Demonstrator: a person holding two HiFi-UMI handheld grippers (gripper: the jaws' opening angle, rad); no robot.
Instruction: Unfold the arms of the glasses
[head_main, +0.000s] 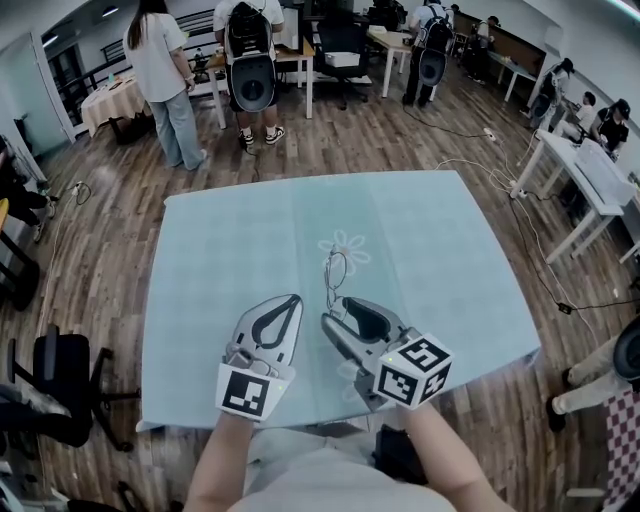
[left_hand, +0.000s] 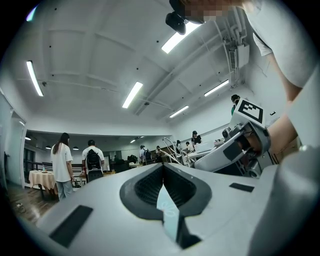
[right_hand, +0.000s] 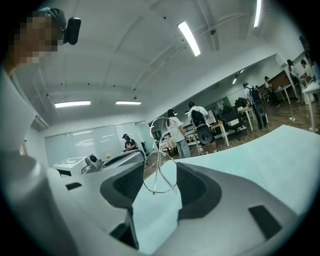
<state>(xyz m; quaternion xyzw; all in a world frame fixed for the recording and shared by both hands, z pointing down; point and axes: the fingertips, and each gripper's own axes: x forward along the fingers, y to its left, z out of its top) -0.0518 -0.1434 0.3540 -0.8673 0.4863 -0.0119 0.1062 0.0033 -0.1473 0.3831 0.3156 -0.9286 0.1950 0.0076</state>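
One pair of thin wire-framed glasses (head_main: 337, 270) is held above the middle of the counter (head_main: 230, 240), slightly nearer its near edge than its far one. It is beside a flower print (head_main: 350, 246) on the pale blue cloth (head_main: 450, 260) that covers the counter. The frame's long axis runs from the near edge toward the far edge. One lens is at the tips of the right hand-held gripper (head_main: 335, 306) and the other reaches out beyond them toward the far edge. In the right gripper view the frame stands on end, one lens loop above the other. The upper loop rises past the line of the counter's far edge, so the glasses are clear of the cloth. I cannot tell whether the arms are folded or opened; only a few fine wires show.

There are two hand-held grippers, side by side over the near half of the counter. Both point toward the far edge and each is in one of the person's hands. The right one has its jaws a little apart, closed onto the lower lens, with the rim meeting the pad on each side. The left hand-held gripper (head_main: 295, 299) has its jaws pressed fully together with nothing between them. It sits just left of the glasses and does not touch them.
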